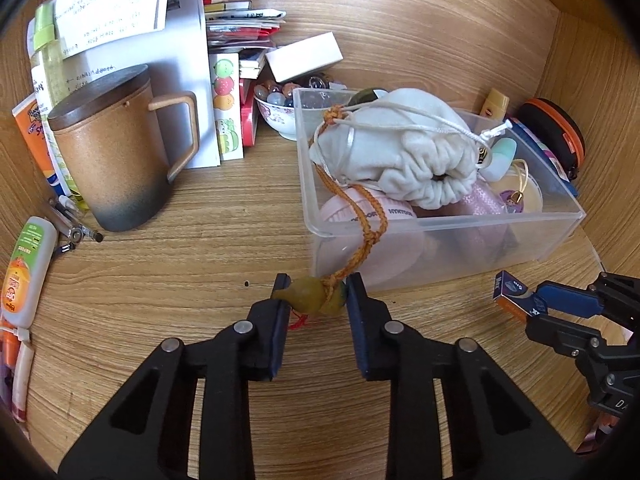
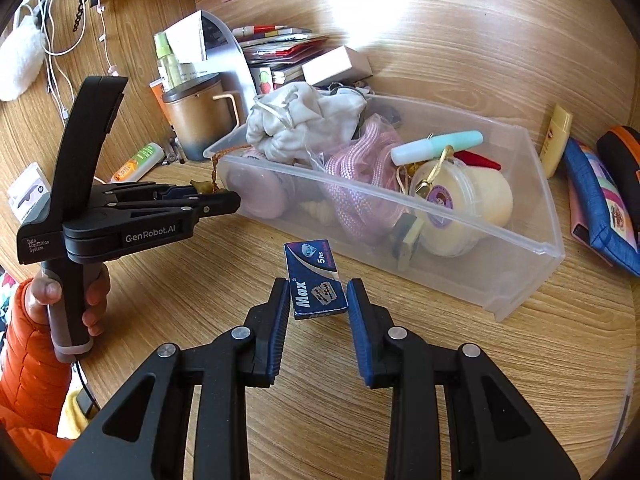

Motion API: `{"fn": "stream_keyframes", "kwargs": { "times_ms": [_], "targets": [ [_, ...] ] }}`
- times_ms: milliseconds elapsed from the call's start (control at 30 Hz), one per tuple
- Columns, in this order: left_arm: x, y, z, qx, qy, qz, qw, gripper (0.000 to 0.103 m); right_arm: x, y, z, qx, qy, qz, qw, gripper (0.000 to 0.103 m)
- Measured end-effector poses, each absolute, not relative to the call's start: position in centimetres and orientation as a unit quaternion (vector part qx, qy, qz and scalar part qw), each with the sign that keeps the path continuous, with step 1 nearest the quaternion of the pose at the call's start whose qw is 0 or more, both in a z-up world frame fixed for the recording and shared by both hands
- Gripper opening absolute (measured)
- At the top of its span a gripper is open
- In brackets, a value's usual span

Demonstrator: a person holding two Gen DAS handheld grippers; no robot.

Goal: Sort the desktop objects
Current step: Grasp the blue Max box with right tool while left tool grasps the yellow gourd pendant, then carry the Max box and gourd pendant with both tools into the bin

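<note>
My left gripper (image 1: 316,294) is shut on a yellow-green stone pendant (image 1: 316,295), held just above the desk in front of the clear plastic bin (image 1: 440,240). Its orange braided cord (image 1: 360,220) runs up over the bin's near wall to the white drawstring pouch (image 1: 400,148) inside. My right gripper (image 2: 318,294) is shut on a small blue "Max" razor-blade box (image 2: 316,280), held in front of the bin (image 2: 500,280). In the left wrist view the right gripper (image 1: 520,304) shows at the right with the box (image 1: 512,294). In the right wrist view the left gripper (image 2: 218,196) shows at the left.
A brown lidded mug (image 1: 116,152), papers and books (image 1: 236,40), a bowl of marbles (image 1: 276,108) and a white box (image 1: 304,56) stand at the back left. A lotion tube (image 1: 26,272) lies at the left. Pouches (image 2: 600,200) and a yellow tube (image 2: 556,140) lie right of the bin.
</note>
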State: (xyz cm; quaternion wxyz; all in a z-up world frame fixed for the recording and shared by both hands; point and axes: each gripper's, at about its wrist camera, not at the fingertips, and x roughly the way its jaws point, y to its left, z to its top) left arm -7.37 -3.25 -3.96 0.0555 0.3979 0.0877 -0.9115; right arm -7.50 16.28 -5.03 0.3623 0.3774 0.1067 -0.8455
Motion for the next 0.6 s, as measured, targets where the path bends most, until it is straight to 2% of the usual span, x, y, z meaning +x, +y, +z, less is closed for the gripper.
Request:
{"fn": "stream_keyframes", "kwargs": {
  "times_ms": [600],
  "targets": [
    [-4.6,-3.1,-1.1,0.360,0.076,-0.928,0.063,0.027,-7.1,16.4,-3.5,0.353,0.109,-0.857,0.359,0.027]
  ]
}}
